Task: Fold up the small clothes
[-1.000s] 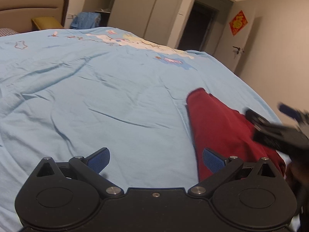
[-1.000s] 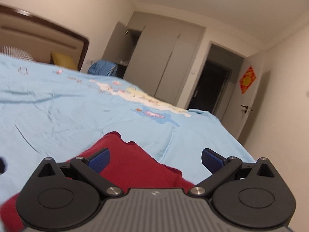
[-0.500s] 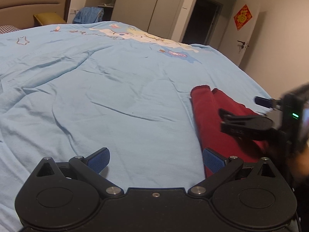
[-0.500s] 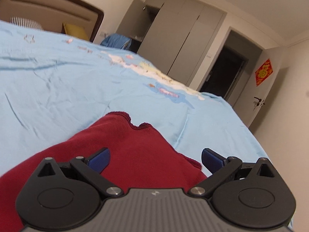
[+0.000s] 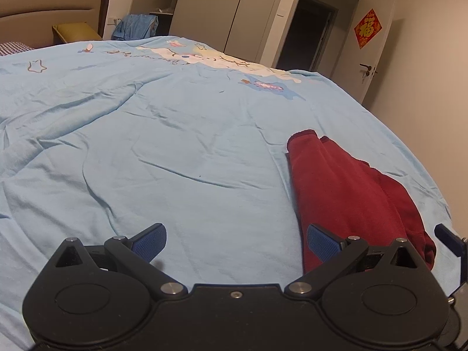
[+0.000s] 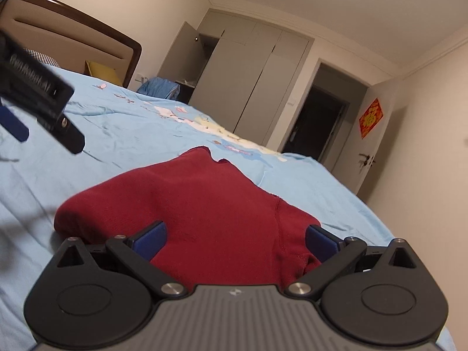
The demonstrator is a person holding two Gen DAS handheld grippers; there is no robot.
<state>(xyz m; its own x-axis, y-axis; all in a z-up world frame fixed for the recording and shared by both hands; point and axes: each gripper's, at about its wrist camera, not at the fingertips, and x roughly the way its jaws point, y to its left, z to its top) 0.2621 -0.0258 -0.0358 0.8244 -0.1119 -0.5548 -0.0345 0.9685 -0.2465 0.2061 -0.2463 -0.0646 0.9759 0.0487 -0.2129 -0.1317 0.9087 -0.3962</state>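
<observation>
So since half a second back the right gripper (image 6: 235, 238) has pulled off the top of the red garment (image 5: 348, 187) and dropped low behind its near edge; in the left wrist view only one blue fingertip (image 5: 447, 238) of it pokes in at the right edge now, where before its whole black body sat over the cloth.

Writing-wise: the red diamond decoration (image 5: 368, 28) on the white door carries a gold 福 character. There's also pale lettering on the side of the left gripper's body (image 6: 38, 87) in the right wrist view, but it's too blurred to read. The cartoon print (image 5: 216, 55) on the light blue bedsheet (image 5: 146, 146) has small script I can't make out.

Left gripper (image 5: 235, 238): jaws spread wide, nothing in them, hovering over bare sheet just left of the garment. Right gripper: also wide open, gripping nothing, fingers either side of the garment's near end. The garment lies folded long and narrow on the right part of the bed.
</observation>
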